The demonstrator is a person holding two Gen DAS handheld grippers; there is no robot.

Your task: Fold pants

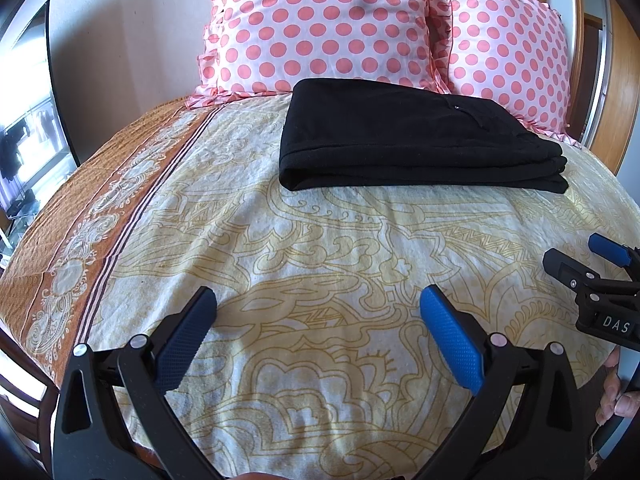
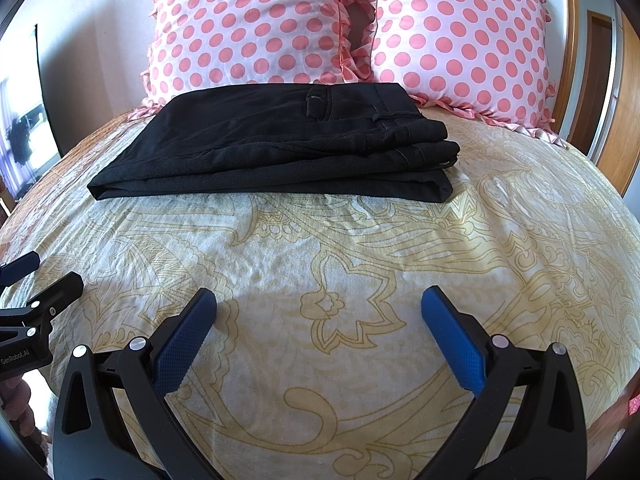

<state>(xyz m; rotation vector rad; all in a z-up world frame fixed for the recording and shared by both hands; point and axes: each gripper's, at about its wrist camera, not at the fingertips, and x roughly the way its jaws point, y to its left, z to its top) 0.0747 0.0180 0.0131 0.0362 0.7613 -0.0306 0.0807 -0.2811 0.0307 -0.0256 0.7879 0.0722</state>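
- My left gripper [image 1: 318, 312] was spread wide, nothing between its blue pads [image 1: 452, 340], hanging over bare bedsheet [image 1: 320, 240].
- My right gripper [image 2: 319, 312] was the same: jaws apart, empty, only the yellow-patterned sheet beneath it.
- Each tool showed at the edge of the other's view, the right one off to the left gripper's right side and level with it, so I had them side by side and both clear of the cloth.
- A bit of a hand [image 1: 612, 396] showed on the right tool's handle at the corner of the left view.
- Well ahead of both grippers lay the black pants [image 2: 280, 140], a compact stacked bundle flat on the sheet; the right view showed the layers, with waistband and belt loops [image 2: 316, 106] on top.
- Its edges were roughly squared, the layers stepping slightly at the right end.
- Beyond the bundle, two pink polka-dot pillows [image 2: 256, 28] stood propped up, their frills just behind its far edge.
- My read: the folding looked done, with nothing held and nothing trailing; at most a small tidy of that stepped right end remained.
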